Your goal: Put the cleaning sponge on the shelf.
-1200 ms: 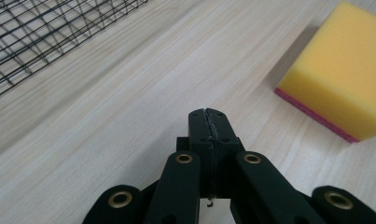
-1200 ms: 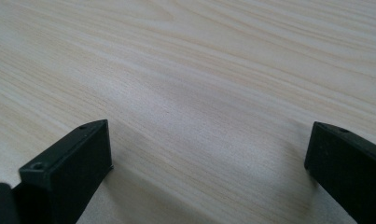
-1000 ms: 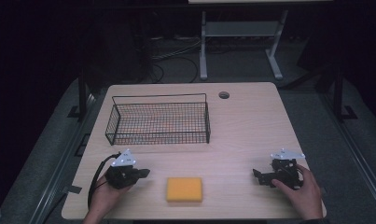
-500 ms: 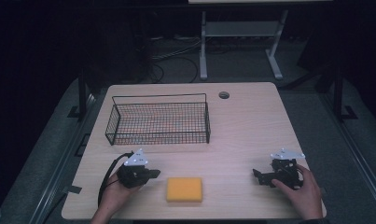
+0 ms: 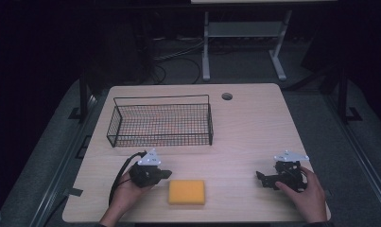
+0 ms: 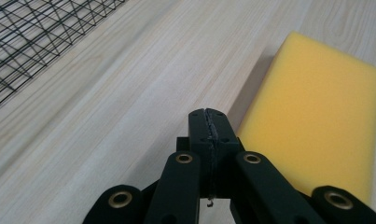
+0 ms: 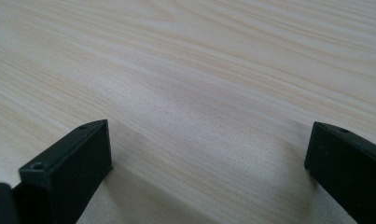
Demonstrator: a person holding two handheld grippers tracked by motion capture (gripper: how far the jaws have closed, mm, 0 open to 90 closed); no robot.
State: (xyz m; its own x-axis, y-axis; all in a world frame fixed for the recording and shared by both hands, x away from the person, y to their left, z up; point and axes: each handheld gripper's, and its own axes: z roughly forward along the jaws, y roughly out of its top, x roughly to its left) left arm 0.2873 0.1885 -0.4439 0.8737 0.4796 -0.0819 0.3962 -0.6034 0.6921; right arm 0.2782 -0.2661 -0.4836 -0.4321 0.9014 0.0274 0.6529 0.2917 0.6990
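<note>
A yellow sponge (image 5: 187, 191) lies flat near the table's front edge; in the left gripper view the sponge (image 6: 321, 112) sits just right of the jaw tips. My left gripper (image 5: 167, 174) rests on the table immediately left of the sponge, its jaws pressed together with nothing between them (image 6: 209, 121). Far to the right, my right gripper (image 5: 260, 178) sits low on the wood, held by a hand. Its jaws stand wide apart over bare table (image 7: 209, 154).
A black wire basket (image 5: 160, 121) stands behind the left gripper, its mesh (image 6: 31, 32) seen at the upper left of the left gripper view. A round cable hole (image 5: 227, 96) marks the far table edge. Dark floor and a metal stand (image 5: 240, 42) lie beyond.
The left hand and gripper have moved right, closer to the sponge's left edge. The right gripper has stayed put.
</note>
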